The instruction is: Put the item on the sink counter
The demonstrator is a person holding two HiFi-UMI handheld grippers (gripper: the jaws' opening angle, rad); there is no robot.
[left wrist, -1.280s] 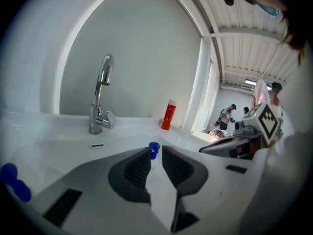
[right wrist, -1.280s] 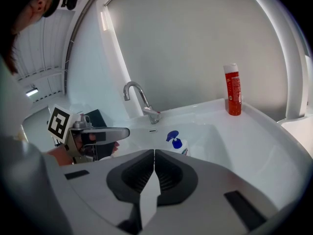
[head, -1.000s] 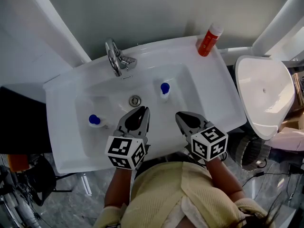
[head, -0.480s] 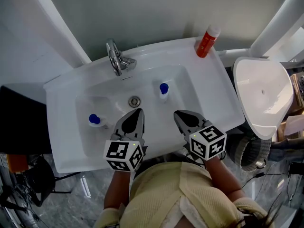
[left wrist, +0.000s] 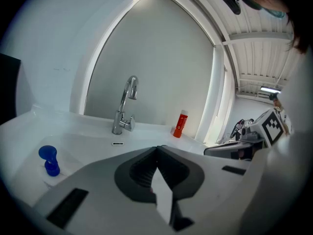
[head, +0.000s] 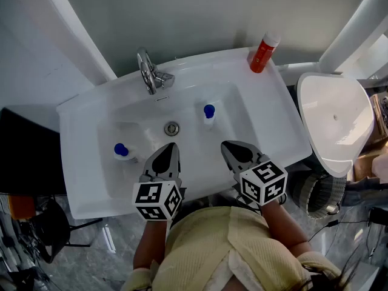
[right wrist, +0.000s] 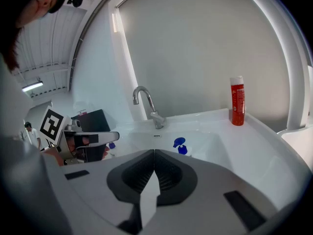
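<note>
Head view: left gripper point(head: 171, 146) and right gripper point(head: 226, 145) both shut, empty, at the sink point(head: 91, 202) front; red bottle point(head: 263, 52) stands on the counter point(head: 284, 105), two blue-capped bottles point(head: 122, 152) sit in the basin point(head: 142, 117), wanting wide-opened jaws if fetched

white sink point(head: 273, 126), red bottle point(head: 262, 54), blue caps point(head: 210, 110)

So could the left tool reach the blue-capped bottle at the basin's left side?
Probably yes: the left tool hangs over the basin near the bottle with nothing between them. Its jaws are shut, so they must open first.
</note>
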